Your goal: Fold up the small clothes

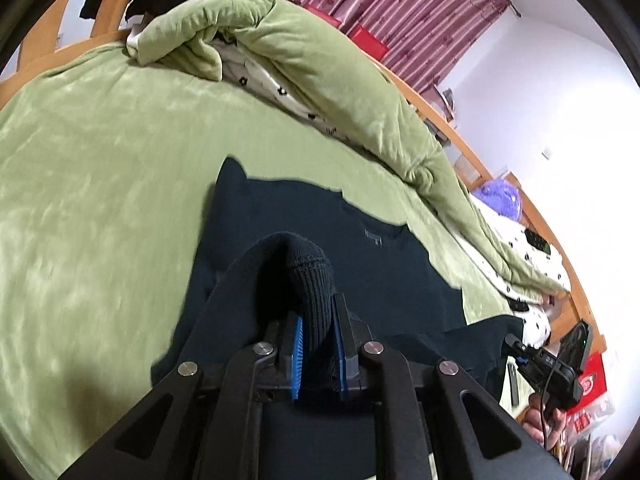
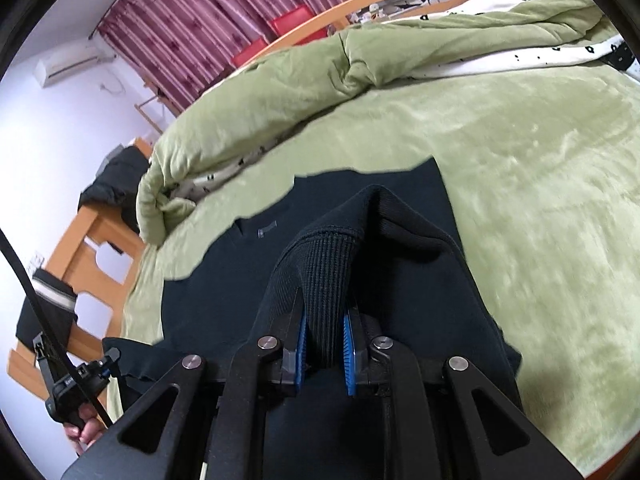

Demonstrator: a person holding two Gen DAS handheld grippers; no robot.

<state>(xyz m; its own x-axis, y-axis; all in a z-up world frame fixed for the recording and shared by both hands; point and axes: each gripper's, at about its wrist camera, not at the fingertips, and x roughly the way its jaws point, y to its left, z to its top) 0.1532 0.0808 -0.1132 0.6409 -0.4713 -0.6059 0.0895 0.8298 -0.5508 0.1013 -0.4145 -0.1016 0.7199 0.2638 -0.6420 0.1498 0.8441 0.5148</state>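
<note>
A dark navy sweater (image 1: 360,248) lies spread on the green bed cover, collar with a small label toward the rolled quilt. It also shows in the right wrist view (image 2: 224,280). My left gripper (image 1: 318,320) is shut on the sweater's ribbed hem (image 1: 316,284), lifted over the body of the garment. My right gripper (image 2: 326,320) is shut on another part of the ribbed hem (image 2: 326,268), also raised above the sweater. The other hand-held gripper shows at the edge of each view.
A rolled green quilt (image 1: 320,76) with a white flowered lining lies along the far side of the bed. The green bed cover (image 2: 540,208) spreads wide around the sweater. A wooden bed frame (image 2: 92,240) and maroon curtains (image 2: 192,28) stand beyond.
</note>
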